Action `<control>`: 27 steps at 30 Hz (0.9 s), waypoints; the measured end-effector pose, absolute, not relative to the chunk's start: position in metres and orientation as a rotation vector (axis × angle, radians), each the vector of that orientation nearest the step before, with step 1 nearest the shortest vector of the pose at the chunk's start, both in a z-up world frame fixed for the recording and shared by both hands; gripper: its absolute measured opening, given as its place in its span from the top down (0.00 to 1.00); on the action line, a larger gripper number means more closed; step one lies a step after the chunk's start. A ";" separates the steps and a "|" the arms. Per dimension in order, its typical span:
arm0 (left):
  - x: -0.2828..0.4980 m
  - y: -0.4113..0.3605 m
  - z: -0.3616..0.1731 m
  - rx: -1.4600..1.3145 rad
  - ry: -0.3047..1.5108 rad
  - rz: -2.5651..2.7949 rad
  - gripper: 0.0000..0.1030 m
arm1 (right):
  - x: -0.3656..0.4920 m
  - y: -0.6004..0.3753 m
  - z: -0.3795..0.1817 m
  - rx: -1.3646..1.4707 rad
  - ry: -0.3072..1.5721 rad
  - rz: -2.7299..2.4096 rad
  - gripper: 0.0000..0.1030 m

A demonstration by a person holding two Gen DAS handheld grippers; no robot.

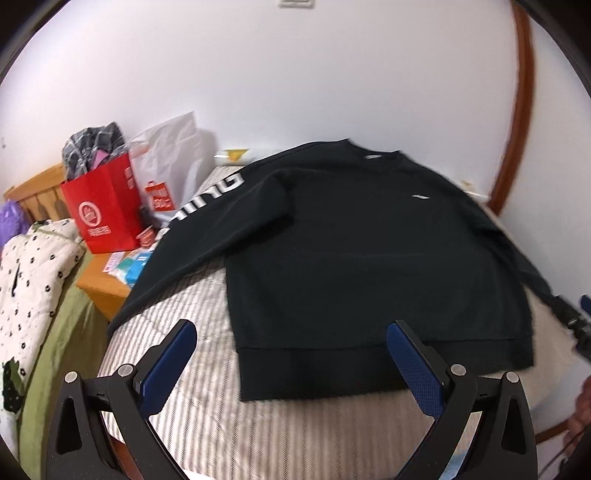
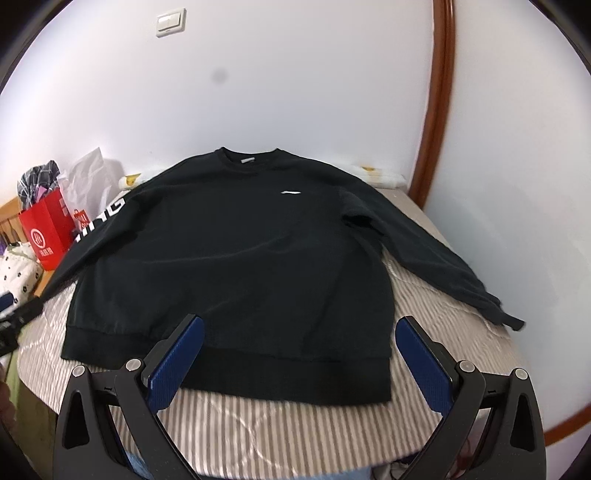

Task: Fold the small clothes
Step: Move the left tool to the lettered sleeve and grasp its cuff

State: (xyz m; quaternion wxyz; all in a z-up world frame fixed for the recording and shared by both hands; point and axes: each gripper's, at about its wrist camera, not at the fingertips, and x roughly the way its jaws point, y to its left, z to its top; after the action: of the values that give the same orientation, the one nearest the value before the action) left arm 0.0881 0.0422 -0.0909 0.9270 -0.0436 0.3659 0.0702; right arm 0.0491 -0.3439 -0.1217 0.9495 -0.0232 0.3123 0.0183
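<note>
A black sweatshirt (image 2: pixel 236 258) lies flat and face up on a bed covered with a striped quilt (image 2: pixel 288 424), its collar toward the white wall (image 2: pixel 295 92) and its hem band toward the cameras. Both sleeves are spread outward: the one on the left carries white lettering (image 1: pixel 210 199) and runs down past the edge of the bed, while the plain one on the right reaches across the quilt almost to its edge. A small white logo (image 2: pixel 291 192) sits on the chest.

The left gripper (image 1: pixel 291 332) hovers over the hem's left part with its jaws spread wide and nothing between them; one blue pad is over bare quilt, the other over the hem band. The right gripper (image 2: pixel 300 328) hangs over the hem's right part, jaws likewise released and empty, one pad above the hem and the other past the garment's side edge.

Beside the bed on the left stands a wooden bedside table (image 1: pixel 99 284) with a red paper bag (image 1: pixel 101 210) holding plaid fabric, and a white plastic bag (image 1: pixel 173 155) behind it. A patterned white blanket (image 1: pixel 26 277) lies farther left, possibly on a second bed, though blur makes that unsure. A light switch (image 2: pixel 170 21) is mounted on the wall.
</note>
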 end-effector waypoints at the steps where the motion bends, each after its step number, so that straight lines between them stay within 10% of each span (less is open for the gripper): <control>1: 0.092 0.047 -0.096 -0.094 0.754 0.158 0.00 | 0.055 -0.343 -0.122 -0.036 0.634 0.043 0.01; 27: 0.172 0.186 -0.185 -0.708 0.847 0.173 0.03 | 0.162 -0.300 -0.171 -0.062 0.727 0.136 0.01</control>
State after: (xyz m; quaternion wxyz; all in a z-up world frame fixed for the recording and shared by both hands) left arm 0.1718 0.1862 -0.1853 0.8480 -0.3358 0.4019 0.0820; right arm 0.1618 -0.2996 -0.1707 0.9319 -0.0304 0.3551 0.0665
